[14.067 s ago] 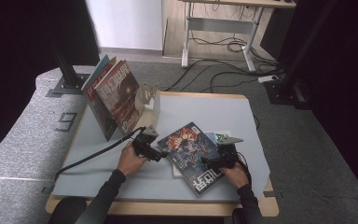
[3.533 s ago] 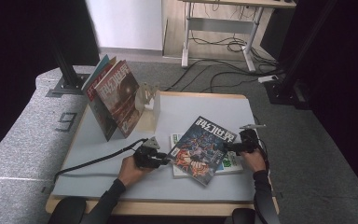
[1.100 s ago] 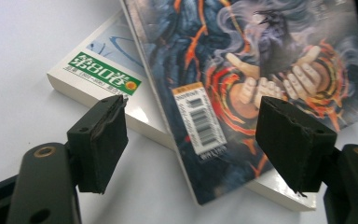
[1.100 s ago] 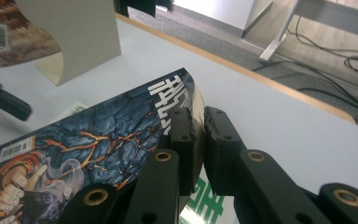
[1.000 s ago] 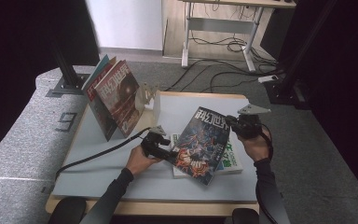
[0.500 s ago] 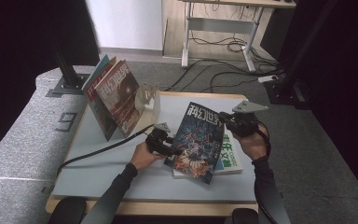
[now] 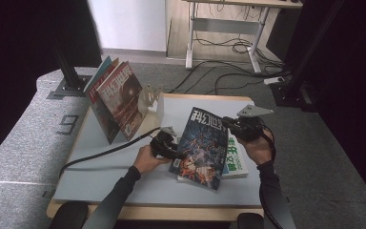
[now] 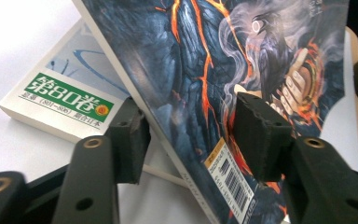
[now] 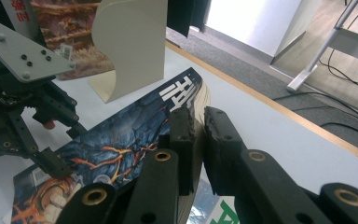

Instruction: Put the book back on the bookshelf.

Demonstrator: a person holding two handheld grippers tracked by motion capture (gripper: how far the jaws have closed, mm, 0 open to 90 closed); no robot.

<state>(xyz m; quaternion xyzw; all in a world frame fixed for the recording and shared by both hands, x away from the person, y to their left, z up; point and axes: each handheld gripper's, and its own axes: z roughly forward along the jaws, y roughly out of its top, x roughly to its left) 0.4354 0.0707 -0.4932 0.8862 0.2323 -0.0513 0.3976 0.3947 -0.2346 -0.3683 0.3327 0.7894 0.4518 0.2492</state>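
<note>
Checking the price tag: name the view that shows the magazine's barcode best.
Left gripper view: the barcode sits close and sharp by the magazine's lower edge. Right gripper view shows a tiny blurred sticker; in the high view it's too small to tell.

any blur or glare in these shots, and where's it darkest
High view: sharp; black curtains both sides are darkest. Left gripper view: white table blown out, magazine crisp, near hand-held gripper parts soft. Right gripper view: bright wall washed out, jaws slightly soft.

My table [image 7: 124,183] has a pale grey top with a wooden edge. At its 11 o'clock, upright magazines [image 7: 119,100] lean on a cream bookend [image 7: 155,102]; at 4 o'clock lies a white-green book [image 7: 236,164].
</note>
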